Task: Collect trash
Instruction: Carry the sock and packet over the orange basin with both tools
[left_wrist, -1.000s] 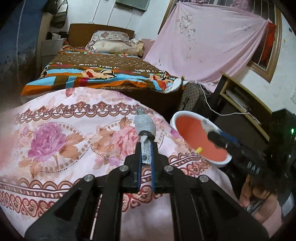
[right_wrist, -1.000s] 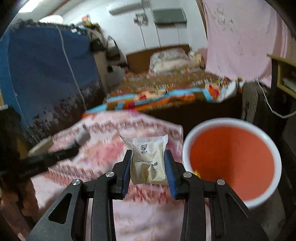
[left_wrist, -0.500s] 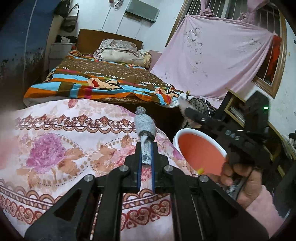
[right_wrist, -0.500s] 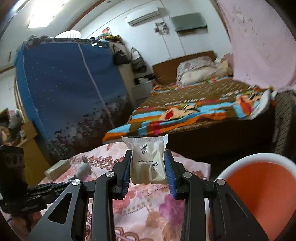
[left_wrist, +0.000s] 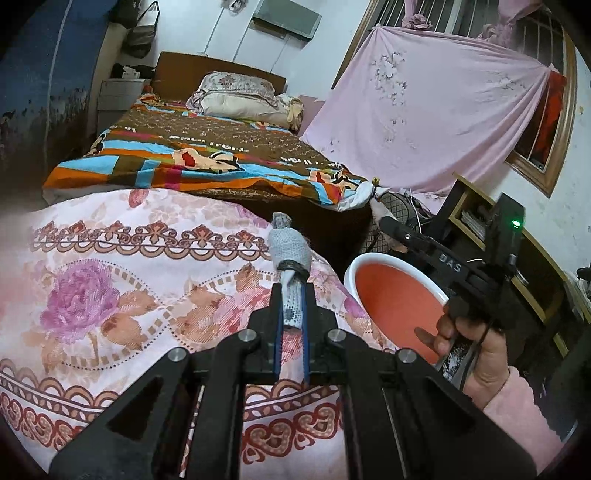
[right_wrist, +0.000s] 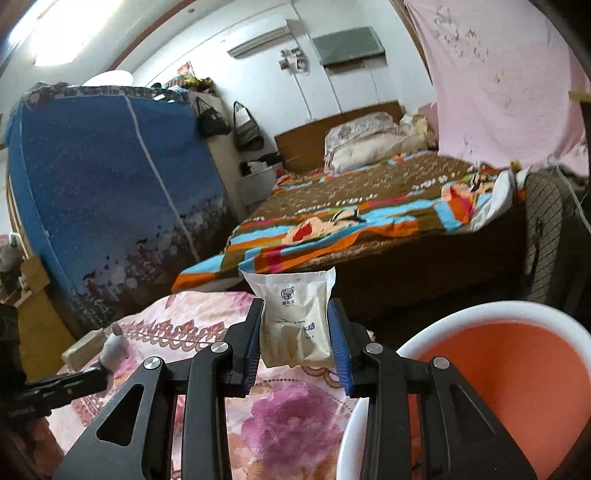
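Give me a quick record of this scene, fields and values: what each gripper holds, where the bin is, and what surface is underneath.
left gripper: shut on grey knitted piece
right gripper: shut on white packet
bin: white rim, orange inside, right of the bed edge
surface: pink floral blanket
packet status: not yet in bin

Bed with a striped, multicoloured blanket (left_wrist: 207, 162), pillows (left_wrist: 240, 98) at its wooden headboard, pink sheet (left_wrist: 424, 122) draped over the window, blue fabric wardrobe (right_wrist: 107, 184), handbags (right_wrist: 247, 129) hanging beside it
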